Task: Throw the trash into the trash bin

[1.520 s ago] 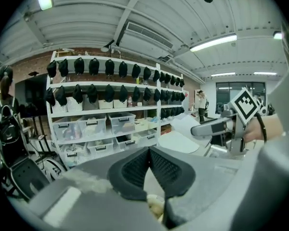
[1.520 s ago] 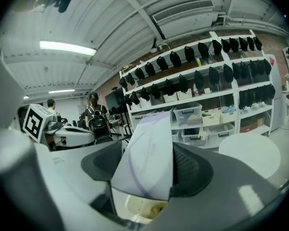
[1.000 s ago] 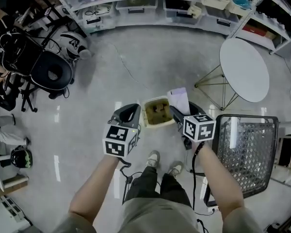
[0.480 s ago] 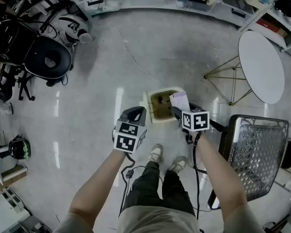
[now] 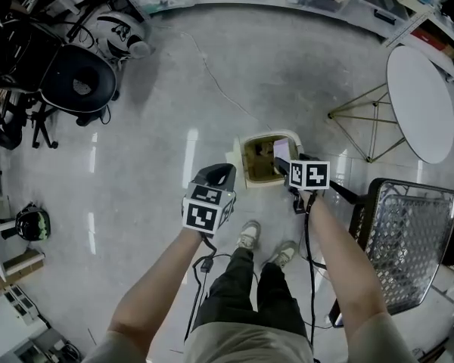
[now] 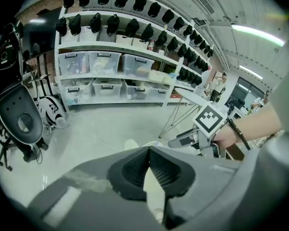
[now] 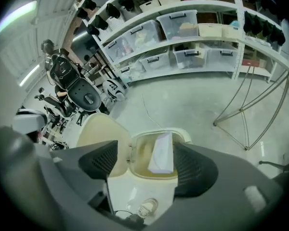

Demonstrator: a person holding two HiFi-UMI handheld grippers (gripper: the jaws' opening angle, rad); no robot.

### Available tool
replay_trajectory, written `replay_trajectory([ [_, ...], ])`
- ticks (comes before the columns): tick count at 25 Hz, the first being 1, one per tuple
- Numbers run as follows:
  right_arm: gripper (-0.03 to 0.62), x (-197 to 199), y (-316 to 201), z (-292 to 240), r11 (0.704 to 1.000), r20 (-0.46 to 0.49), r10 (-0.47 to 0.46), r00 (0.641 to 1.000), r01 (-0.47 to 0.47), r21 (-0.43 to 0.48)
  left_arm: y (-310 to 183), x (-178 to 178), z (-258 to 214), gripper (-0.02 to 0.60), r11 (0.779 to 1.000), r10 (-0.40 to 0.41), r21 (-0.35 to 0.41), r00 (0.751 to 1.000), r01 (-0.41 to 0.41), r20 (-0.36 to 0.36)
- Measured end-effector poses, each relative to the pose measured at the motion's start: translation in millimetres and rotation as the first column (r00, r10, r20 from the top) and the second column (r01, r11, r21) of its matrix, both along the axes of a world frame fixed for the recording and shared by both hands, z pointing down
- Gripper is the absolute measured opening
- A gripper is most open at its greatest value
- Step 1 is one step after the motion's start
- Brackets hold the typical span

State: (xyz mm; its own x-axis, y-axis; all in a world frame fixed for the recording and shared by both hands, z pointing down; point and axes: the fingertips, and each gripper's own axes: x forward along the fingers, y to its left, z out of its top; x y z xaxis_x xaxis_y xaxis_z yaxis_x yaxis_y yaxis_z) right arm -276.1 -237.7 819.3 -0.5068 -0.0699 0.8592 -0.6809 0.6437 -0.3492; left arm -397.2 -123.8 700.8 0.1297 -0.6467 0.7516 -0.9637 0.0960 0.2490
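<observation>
Right hand-held gripper (image 7: pixel 146 147) is held over the trash bin (image 5: pixel 266 136) w/ jaws spread wide; they have just been opening. The trash, a pale folded paper (image 7: pixel 161 153), is seen btwn them, close to the pad (image 7: pixel 195 170) at that view's right. Whether it's touching that pad or already loose can't be told. It isn't pinched, since the other pad stands well apart from it. The paper is placed directly above the bin mouth. The lid (image 7: pixel 97 129) is swung open to the side, so the opening is unobstructed. The bin is set on the floor (image 5: pixel 159 104), just in front of the person's feet (image 5: pixel 250 237).

Left hand-held gripper (image 6: pixel 148 150) is closed at the tips, w/ nothing gripped. It's held just beside the bin, on the lid side.

Step judged: release/drop, i.e. the last part of the throw. Task looks nearly done, provided the paper goes in.

Next move, as judged: jaws to be left wide so the paper isn't caught. If it clings to the pad, a small shake or tilt over the opening would be needed. Then the gripper is to be lifted straight up, clear of rim & lid, w/o the lid being knocked. Risk: light paper may drift and land on the rim or floor instead.
</observation>
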Motion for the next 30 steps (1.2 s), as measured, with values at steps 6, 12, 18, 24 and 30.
replay_trajectory([
  [6, 0.323, 15.3, -9.3, -19.7, 0.998, 0.024, 0.059, 0.998, -0.06, 0.032, 2.0, 0.2, -4.9, 0.003, 1.0, -0.004, 0.002, 1.0, 0.004, 0.003],
  [12, 0.205, 33.5, -9.4, -81.3, 0.994, 0.102, 0.035, 0.994, -0.045, 0.098, -2.6, 6.6, -38.5, 0.003, 0.999, 0.003, 0.045, 1.0, -0.004, 0.019],
  [18, 0.154, 45.6, -12.5, -183.4, 0.974, 0.221, -0.021, 0.975, -0.031, 0.226, -16.5, 10.7, -107.0, 0.003, 0.99, 0.004, 0.141, 0.998, -0.013, 0.061],
  [24, 0.082, 64.7, -6.0, -298.6, 0.936, 0.351, -0.045, 0.935, -0.084, 0.343, -26.2, 31.9, -192.4, 0.003, 0.967, 0.023, 0.248, 0.993, -0.05, 0.113],
  [30, 0.043, 90.6, 14.3, -408.6, 0.88, 0.467, -0.106, 0.878, -0.136, 0.456, -28.0, 61.3, -276.8, 0.003, 0.921, 0.058, 0.366, 0.978, -0.131, 0.203],
])
